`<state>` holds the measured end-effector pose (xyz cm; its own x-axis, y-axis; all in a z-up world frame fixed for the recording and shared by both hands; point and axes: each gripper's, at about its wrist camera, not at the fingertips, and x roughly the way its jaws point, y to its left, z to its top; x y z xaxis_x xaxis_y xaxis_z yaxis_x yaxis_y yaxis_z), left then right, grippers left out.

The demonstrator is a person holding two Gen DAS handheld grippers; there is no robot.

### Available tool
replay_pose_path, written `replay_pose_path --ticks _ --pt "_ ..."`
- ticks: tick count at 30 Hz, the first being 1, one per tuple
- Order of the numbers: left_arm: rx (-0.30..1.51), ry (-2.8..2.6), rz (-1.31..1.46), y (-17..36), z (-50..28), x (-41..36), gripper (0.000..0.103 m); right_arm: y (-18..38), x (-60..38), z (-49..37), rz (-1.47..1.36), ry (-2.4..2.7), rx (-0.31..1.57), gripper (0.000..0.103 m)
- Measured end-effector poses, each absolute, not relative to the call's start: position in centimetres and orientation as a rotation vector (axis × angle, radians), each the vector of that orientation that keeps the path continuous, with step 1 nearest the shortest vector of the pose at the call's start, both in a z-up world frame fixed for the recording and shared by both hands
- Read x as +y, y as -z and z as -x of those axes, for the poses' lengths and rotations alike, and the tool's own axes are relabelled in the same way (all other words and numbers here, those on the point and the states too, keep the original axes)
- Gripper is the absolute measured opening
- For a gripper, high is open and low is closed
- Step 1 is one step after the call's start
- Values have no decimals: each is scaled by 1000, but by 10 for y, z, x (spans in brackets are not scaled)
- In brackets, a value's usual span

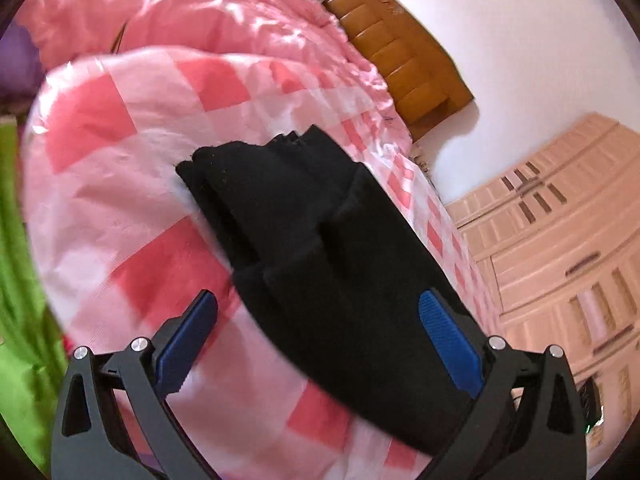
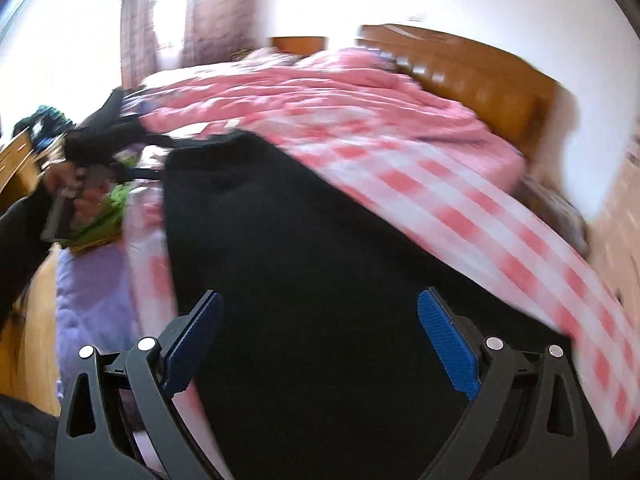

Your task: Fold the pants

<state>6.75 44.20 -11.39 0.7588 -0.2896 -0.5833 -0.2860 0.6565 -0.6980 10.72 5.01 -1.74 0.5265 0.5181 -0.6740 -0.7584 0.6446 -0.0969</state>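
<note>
Black pants (image 1: 320, 248) lie folded lengthwise on a pink-and-white checked bed sheet (image 1: 132, 184). My left gripper (image 1: 318, 312) is open above them, its blue pads apart, holding nothing. In the right wrist view the pants (image 2: 304, 280) spread wide across the bed under my right gripper (image 2: 320, 316), which is open and empty. The left gripper (image 2: 96, 128) shows there too, held in a hand at the far left end of the pants. The view is blurred.
A crumpled pink quilt (image 1: 208, 12) lies at the head of the bed by a wooden headboard (image 1: 400, 52). A pink wardrobe (image 1: 560, 240) stands on the right. Green cloth (image 1: 16, 240) and a lilac blanket (image 2: 92, 280) lie at the bed's left side.
</note>
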Motion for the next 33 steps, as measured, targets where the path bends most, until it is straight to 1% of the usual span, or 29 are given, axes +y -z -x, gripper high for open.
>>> replay_pose_path --ticks 5,9,12,17,18,19,20,21,22,23,25,27,30,33 --pt "681 66 986 125 -84 456 100 17 111 -111 421 -932 664 95" --pt "645 50 987 127 -94 465 101 33 145 -136 322 -972 776 95" --pt "617 -12 997 128 -97 465 101 45 169 -149 305 -948 812 95" --pt "620 -54 861 124 -98 451 100 66 179 -168 305 -862 890 95" --pt "615 -56 847 123 -98 451 97 68 177 -170 298 -859 899 95" --pt "626 -100 818 123 -97 450 48 69 177 -170 294 -859 903 95" --pt "653 -113 818 125 -98 452 38 70 177 -170 295 -858 904 95" --pt "649 -96 861 127 -96 455 35 71 177 -171 296 -858 908 95" --pt "634 -93 874 126 -93 457 30 73 178 -171 302 -860 914 95" --pt "633 -104 844 121 -91 455 28 75 180 -170 317 -856 918 95" --pt "622 -144 746 104 -88 443 26 78 183 -167 355 -842 919 95" --pt "590 -191 600 77 -85 421 26 81 188 -164 391 -831 913 99" --pt "542 -215 454 42 -85 389 26 83 191 -164 414 -831 917 99" --pt "479 -178 257 1 -79 332 26 72 169 -170 310 -903 938 96"
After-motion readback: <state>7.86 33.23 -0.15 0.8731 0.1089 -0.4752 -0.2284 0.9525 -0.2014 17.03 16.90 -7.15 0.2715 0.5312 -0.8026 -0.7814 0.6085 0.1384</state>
